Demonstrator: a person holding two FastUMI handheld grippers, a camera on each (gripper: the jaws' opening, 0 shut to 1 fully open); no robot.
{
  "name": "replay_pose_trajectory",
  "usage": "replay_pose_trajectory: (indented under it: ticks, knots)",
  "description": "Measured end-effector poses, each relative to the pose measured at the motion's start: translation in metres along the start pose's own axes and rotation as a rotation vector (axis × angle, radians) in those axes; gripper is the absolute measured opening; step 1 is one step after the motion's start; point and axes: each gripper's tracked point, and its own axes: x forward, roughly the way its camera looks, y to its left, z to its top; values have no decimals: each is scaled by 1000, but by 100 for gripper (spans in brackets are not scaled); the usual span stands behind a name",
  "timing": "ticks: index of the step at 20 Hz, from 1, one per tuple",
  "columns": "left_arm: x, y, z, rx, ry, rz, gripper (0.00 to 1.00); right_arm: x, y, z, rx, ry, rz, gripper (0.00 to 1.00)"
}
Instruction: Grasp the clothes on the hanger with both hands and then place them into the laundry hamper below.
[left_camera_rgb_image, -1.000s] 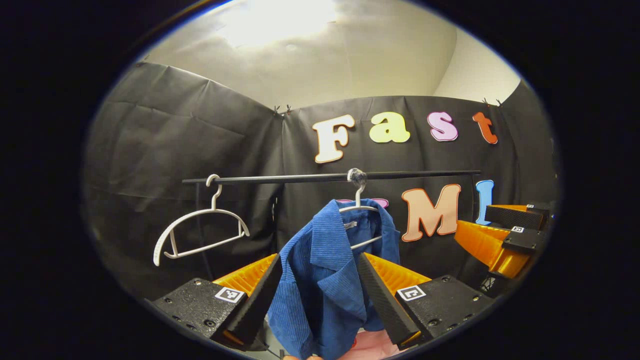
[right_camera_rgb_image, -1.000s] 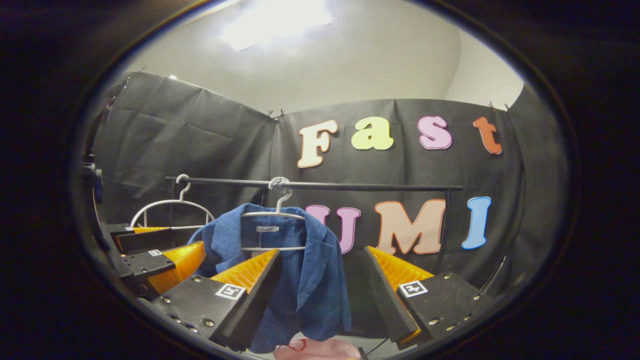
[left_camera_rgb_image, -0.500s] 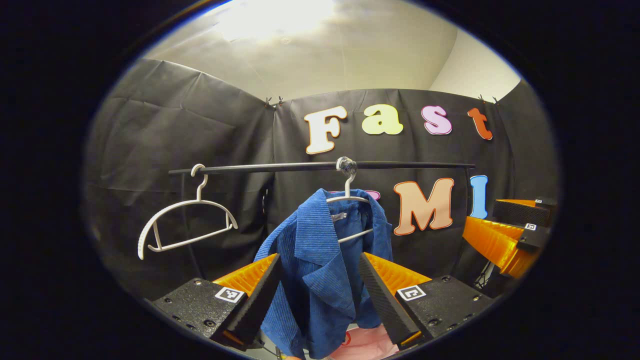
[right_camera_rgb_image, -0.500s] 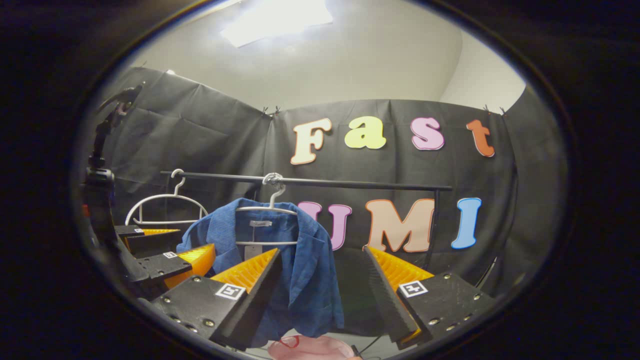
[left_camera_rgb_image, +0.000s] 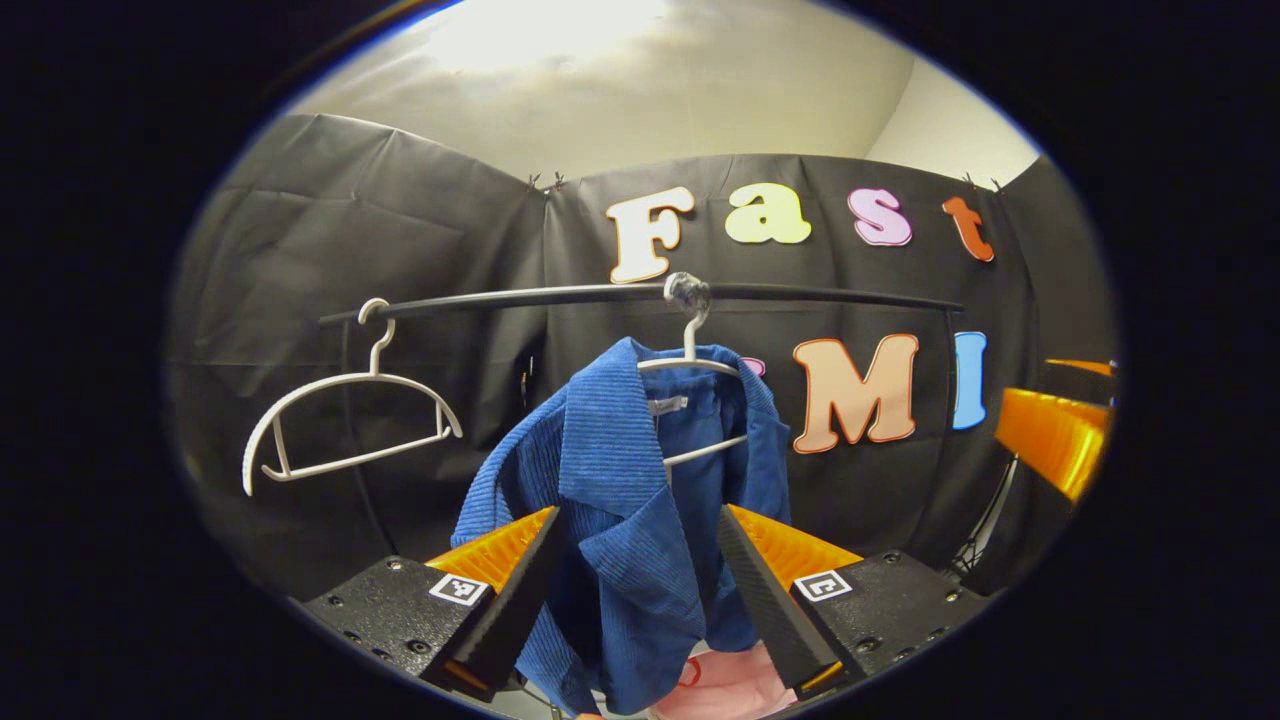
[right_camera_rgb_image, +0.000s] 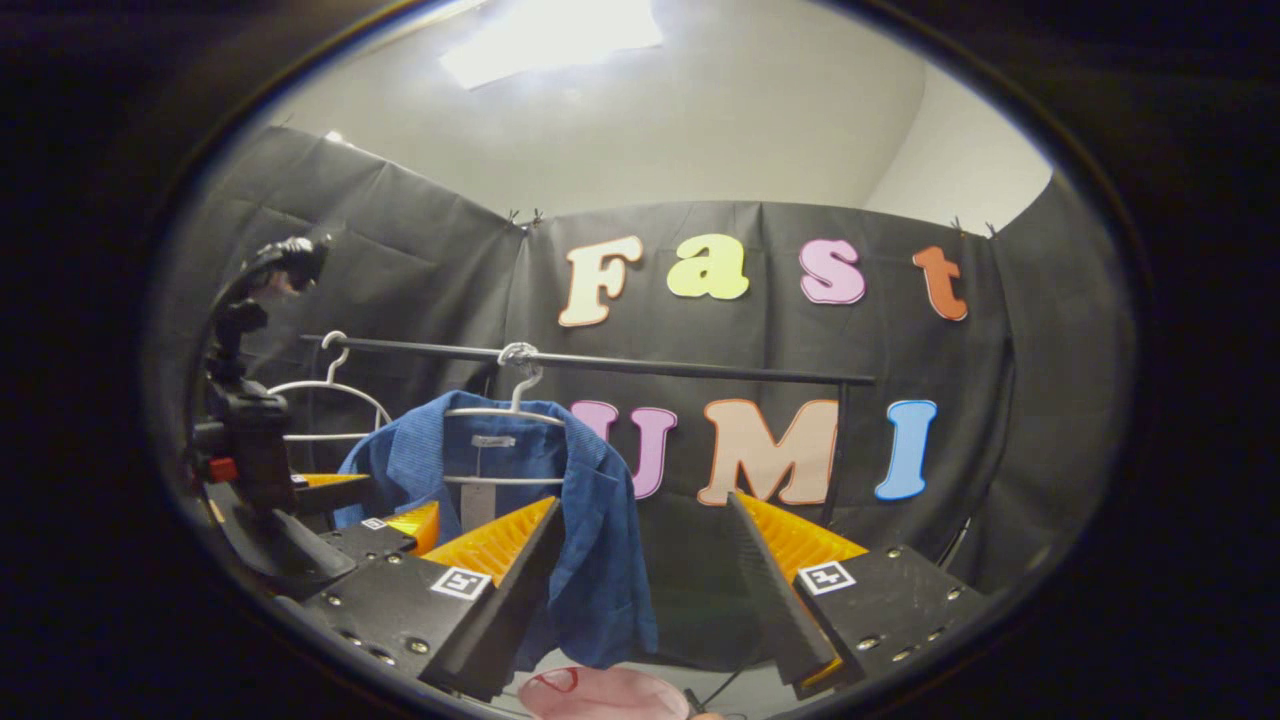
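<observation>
A blue corduroy jacket (left_camera_rgb_image: 625, 520) hangs on a white hanger (left_camera_rgb_image: 690, 365) from a black rail (left_camera_rgb_image: 560, 295). My left gripper (left_camera_rgb_image: 640, 565) is open just in front of the jacket's left lapel, its fingers standing either side of the fabric without pressing on it. From the right gripper view the jacket (right_camera_rgb_image: 600, 530) hangs ahead and to the left. My right gripper (right_camera_rgb_image: 645, 575) is open, off the jacket's right edge, with the booth wall between its fingers. The top of a pink laundry hamper (right_camera_rgb_image: 600, 692) peeks out below the jacket.
An empty white hanger (left_camera_rgb_image: 340, 420) hangs tilted at the rail's left end. The rail's right post (right_camera_rgb_image: 838, 440) stands near the back wall. The right gripper (left_camera_rgb_image: 1055, 440) sits at the far right of the left gripper view; the left gripper (right_camera_rgb_image: 400, 525) is beside the jacket's left shoulder.
My left gripper has closed in on the jacket, which looks larger and higher now. The right gripper has turned right, so the jacket and rail have slid left in its view.
</observation>
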Motion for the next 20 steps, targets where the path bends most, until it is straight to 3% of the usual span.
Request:
replay_pose_trajectory:
  ticks: [11,14,20]
  knots:
    - [40,8,-45,-7,89,83,95,22,-15,-1,-22,4,-12,94]
    - [45,7,-48,-23,109,83,74,30,-13,-5,-29,8,2,94]
    - [47,22,-54,-14,132,84,19,47,0,-17,-20,17,50,96]
